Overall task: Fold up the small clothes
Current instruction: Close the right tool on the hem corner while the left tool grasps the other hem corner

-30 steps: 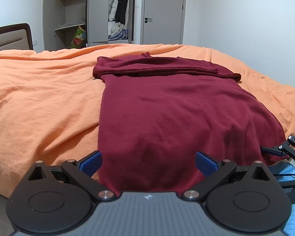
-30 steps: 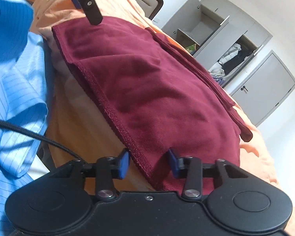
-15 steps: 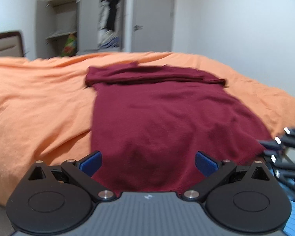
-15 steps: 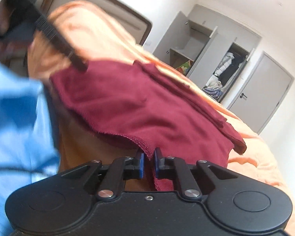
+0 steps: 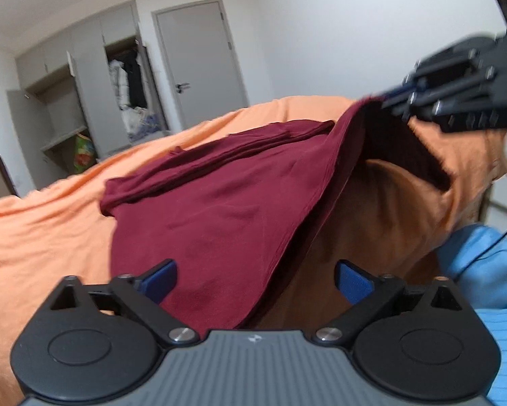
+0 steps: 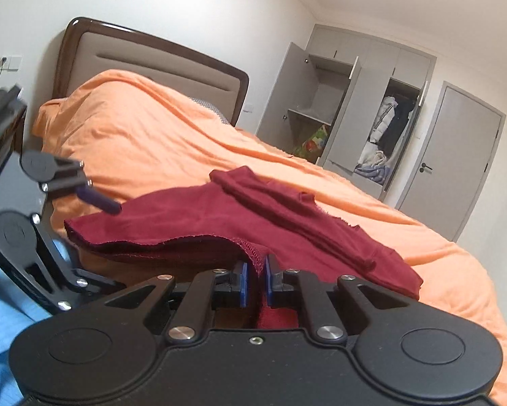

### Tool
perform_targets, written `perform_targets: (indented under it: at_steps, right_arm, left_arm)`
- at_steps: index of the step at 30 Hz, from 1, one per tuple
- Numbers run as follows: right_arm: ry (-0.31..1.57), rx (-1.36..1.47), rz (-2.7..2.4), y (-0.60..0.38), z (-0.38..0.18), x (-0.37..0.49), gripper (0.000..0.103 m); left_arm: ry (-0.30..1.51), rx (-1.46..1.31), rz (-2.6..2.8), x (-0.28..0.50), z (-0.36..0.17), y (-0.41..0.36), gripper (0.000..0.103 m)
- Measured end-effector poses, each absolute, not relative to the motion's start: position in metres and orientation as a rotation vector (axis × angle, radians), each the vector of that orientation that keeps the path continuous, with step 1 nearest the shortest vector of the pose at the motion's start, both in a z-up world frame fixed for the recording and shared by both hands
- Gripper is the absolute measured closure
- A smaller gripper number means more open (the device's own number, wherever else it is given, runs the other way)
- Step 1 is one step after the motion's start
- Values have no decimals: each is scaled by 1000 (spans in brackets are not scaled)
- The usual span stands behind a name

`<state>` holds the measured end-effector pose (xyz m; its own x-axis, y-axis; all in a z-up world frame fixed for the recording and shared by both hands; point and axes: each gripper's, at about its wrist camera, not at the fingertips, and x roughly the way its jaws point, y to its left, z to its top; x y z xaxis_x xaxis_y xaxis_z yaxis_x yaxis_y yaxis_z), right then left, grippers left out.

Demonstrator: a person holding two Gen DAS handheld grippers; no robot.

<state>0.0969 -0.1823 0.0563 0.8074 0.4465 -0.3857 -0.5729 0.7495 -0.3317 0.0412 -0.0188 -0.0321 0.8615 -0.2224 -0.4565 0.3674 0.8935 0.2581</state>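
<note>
No legible text, numbers or brand names appear in either view. The only mark is a small pale emblem at lower centre of the left wrist frame, on the grey ribbed housing of the left gripper [image 5: 255, 279]; its form cannot be read. The colourful bag [image 6: 312, 143] in the wardrobe shows print too blurred to read.

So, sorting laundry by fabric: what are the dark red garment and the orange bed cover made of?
Dark red garment: looks like soft matte knit, maybe cotton jersey; it drapes limply with a stitched hem. Orange bed cover: matte woven cloth, probably cotton, finely creased.
</note>
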Motion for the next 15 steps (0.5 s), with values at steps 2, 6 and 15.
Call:
perform_targets:
  at_steps: [2,6,15]
  right_arm:
    - [284,-457,559,-184,59,94,92]
    - [285,-457,550,-188,57,89,92]
    - [335,-507,526,-191,24,76,92]
  left_arm:
    - [425,388,-277,41,-36,-21,19]
    - [400,447,-205,35,-43,-11,38]
    - [420,495,-165,36,-47,15,92]
